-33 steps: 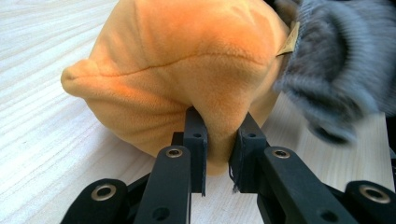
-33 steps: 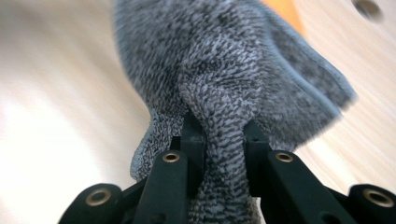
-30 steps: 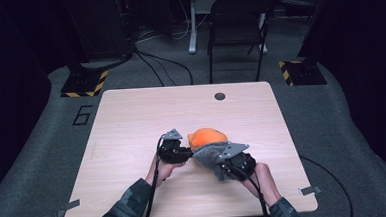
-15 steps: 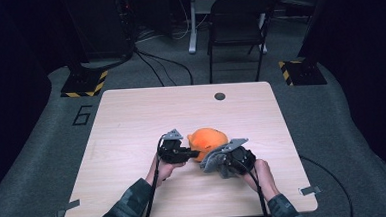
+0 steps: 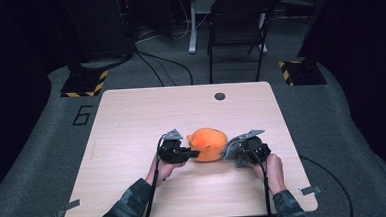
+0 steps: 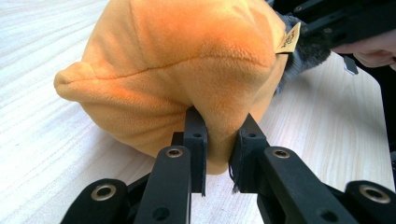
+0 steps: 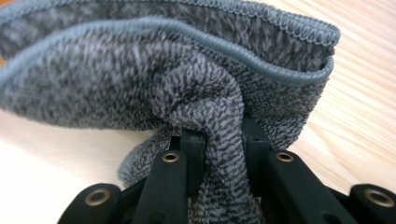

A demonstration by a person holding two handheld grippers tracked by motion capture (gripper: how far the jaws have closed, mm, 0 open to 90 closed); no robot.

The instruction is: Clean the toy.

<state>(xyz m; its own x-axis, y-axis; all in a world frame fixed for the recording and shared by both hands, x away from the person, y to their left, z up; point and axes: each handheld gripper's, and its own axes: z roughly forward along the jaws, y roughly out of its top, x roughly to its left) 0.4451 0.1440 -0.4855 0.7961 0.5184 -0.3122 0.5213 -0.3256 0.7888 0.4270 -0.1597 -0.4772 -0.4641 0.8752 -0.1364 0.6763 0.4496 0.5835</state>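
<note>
- High view: I see my left gripper (image 5: 192,152) at the left flank of the orange plush (image 5: 208,144), its jaws pointing right into the fabric. My right gripper (image 5: 229,151) sits on the plush's other side, jaws pointing left, with a bit of grey cloth (image 5: 231,149) at its tips. Both rest on the wooden table (image 5: 131,121), the plush lying between the two claws.
- Left gripper view: my left gripper (image 6: 218,140) is pinching a fold of the orange plush (image 6: 187,60) between its pads; the plush bulges up and away just ahead of the jaws. A small tan tag (image 6: 291,39) sticks out at the plush's far right, next to the grey cloth (image 6: 299,60).
- Right gripper view: my right gripper (image 7: 224,137) is clamped on a bunched fold of the grey cloth (image 7: 140,79), whose hemmed edge arcs above and ahead of the jaws.
</note>
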